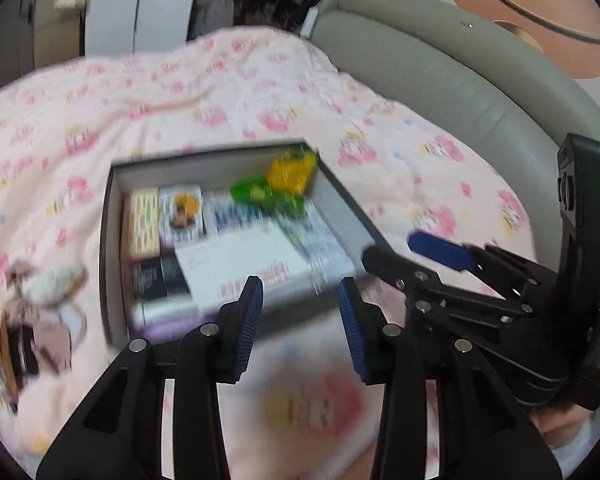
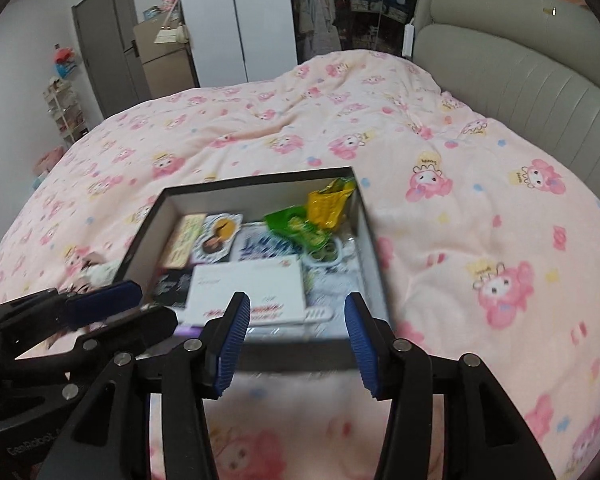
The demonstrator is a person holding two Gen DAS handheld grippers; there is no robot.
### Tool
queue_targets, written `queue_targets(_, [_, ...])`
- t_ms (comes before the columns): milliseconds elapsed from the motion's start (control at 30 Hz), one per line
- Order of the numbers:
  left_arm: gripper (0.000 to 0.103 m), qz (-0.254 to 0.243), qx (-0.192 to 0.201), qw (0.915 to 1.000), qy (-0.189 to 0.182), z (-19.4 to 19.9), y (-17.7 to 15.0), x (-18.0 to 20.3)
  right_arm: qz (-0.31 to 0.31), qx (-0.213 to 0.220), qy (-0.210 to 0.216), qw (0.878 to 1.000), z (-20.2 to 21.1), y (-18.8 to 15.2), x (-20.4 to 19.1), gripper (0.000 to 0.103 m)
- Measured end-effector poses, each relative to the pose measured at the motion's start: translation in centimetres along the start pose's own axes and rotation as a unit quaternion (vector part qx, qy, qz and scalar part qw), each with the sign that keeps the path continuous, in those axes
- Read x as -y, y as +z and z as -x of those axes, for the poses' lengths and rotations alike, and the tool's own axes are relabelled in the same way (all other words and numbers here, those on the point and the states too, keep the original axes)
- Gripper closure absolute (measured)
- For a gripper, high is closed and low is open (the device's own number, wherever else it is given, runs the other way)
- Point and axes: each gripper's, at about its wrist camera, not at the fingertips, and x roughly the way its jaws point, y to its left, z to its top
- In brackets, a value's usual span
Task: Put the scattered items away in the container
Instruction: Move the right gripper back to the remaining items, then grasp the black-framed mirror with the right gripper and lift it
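A dark-rimmed open box [image 1: 114,248] [image 2: 260,179] lies on the pink patterned quilt [image 1: 180,92] [image 2: 480,240]. Inside it are a white flat box [image 1: 236,264] [image 2: 248,284], a yellow packet [image 1: 293,172] [image 2: 327,204], a green packet [image 1: 256,193] [image 2: 296,226] and several cards and small boxes. My left gripper [image 1: 300,304] [image 2: 124,316] hovers open over the box's near edge, with nothing between its pads. My right gripper [image 2: 296,316] [image 1: 412,256] is open and empty beside it, at the box's near right corner. A small pile of loose items [image 1: 40,308] [image 2: 92,272] lies on the quilt left of the box.
A grey padded headboard [image 1: 440,76] [image 2: 520,80] curves along the right side of the bed. Beyond the bed's far edge stand white wardrobe doors [image 2: 236,20], a dark open shelf of clothes [image 2: 340,8] and a small brown cabinet [image 2: 164,60].
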Motion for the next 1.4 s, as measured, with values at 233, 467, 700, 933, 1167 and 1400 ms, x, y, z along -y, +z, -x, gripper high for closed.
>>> queue_targets(233, [0.064, 0.049, 0.017, 0.9985, 0.019, 5.5, -3.7, -5.0, 0.048, -0.017, 0.069, 0.996, 0.4, -0.9, -6.9, 0.058])
queue_targets(467, [0.060, 0.190, 0.023, 0.9802, 0.049, 9.7, -7.3, -15.3, 0.103, -0.074, 0.176, 0.976, -3.5, -0.8, -17.1, 0.058])
queue_targets(700, [0.060, 0.360, 0.020, 0.9310, 0.059, 8.1, -9.3, -26.6, 0.096, -0.153, 0.208, 0.961, -11.1, -0.9, -24.3, 0.058])
queue_targets(933, [0.058, 0.444, -0.041, 0.8948, 0.022, 3.1, -8.9, -35.1, 0.112, -0.223, 0.214, 0.944, -17.5, -1.7, -29.0, 0.058])
queue_targets(1167, [0.056, 0.477, -0.034, 0.8780, 0.017, 1.7, -9.8, -37.3, 0.090, -0.311, 0.253, 0.912, -24.2, -3.4, -31.1, 0.058])
queue_targets(1400, [0.056, 0.465, -0.027, 0.8839, 0.038, 2.2, -9.7, -36.8, 0.097, -0.276, 0.260, 0.920, -22.9, -3.2, -30.4, 0.084])
